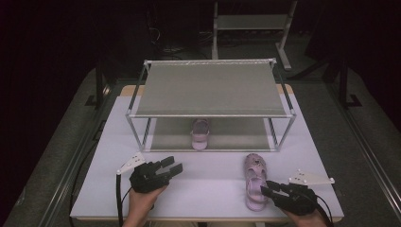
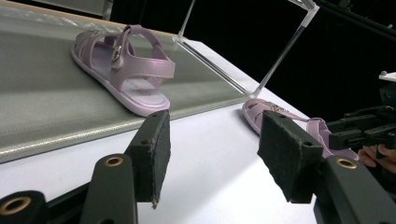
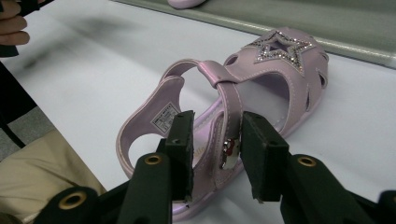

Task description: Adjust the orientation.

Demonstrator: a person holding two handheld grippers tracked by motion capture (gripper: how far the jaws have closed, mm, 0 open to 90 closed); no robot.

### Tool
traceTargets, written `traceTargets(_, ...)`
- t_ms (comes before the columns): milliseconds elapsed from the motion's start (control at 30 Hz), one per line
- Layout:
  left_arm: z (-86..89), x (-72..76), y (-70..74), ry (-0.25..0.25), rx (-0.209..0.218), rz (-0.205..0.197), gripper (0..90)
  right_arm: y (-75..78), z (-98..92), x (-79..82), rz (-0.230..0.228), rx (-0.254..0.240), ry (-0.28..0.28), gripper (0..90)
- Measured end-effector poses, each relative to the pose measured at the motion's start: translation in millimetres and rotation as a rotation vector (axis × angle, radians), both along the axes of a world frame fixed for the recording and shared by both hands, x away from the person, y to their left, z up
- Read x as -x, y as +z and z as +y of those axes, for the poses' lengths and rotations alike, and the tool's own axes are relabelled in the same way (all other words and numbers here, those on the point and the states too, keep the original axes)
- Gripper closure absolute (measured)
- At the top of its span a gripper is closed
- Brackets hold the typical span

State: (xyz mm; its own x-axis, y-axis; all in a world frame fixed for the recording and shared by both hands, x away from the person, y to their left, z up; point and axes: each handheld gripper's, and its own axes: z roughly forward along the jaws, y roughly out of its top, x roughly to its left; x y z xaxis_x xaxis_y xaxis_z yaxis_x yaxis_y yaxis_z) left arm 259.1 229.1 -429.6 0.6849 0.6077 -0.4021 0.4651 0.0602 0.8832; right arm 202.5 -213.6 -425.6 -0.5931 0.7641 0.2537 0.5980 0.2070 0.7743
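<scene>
A lilac sandal (image 1: 255,177) with a glittery star on its toe (image 3: 275,79) lies on the white table at the front right, toe pointing away. My right gripper (image 1: 263,188) reaches in from the right at its heel end. In the right gripper view the jaws (image 3: 217,144) straddle the ankle strap and buckle; the right pad is close against the buckle, while a gap shows at the left pad. The matching sandal (image 1: 200,134) lies on the rack's lower shelf (image 2: 123,70). My left gripper (image 1: 175,164) rests at the front left, open (image 2: 212,154), with nothing between its pads.
A two-tier metal rack (image 1: 210,87) with grey fabric shelves stands across the far half of the table (image 1: 208,189). Its front right post (image 1: 283,137) rises just beyond the sandal's toe. A bare strip of tabletop separates the two grippers.
</scene>
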Motion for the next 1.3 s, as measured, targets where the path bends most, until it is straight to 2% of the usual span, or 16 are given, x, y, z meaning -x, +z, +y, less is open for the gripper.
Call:
traceTargets(367, 0.5, 0.7, 0.5, 0.001, -0.001, -0.002, 43.4, 2.3, -2.1, 0.2, 0.024, 0.019, -0.071, 77.0)
traceTargets(467, 0.9, 0.4, 1.3, 0.002, 0.001, -0.005, 43.4, 3.1, -3.9, 0.8, 0.017, 0.031, -0.095, 78.1)
traceTargets(600, 1.2, 0.6, 1.1, 0.003, 0.004, -0.005, 43.4, 2.9, -5.2, 0.9, 0.021, 0.024, -0.107, 78.9)
traceTargets(800, 1.6, 0.7, 1.9, 0.002, 0.002, -0.008, 43.4, 3.3, -7.7, 1.0, 0.036, -0.009, -0.115, 79.4)
traceTargets(1033, 1.0, 0.6, 1.8, 0.003, -0.004, -0.010, 42.8, 4.6, -13.0, 0.9, 0.053, -0.080, -0.119, 80.5)
traceTargets(1300, -1.3, -0.8, 0.9, -0.004, -0.013, -0.006, 41.0, 6.7, -14.4, 2.9, 0.058, -0.137, -0.112, 82.1)
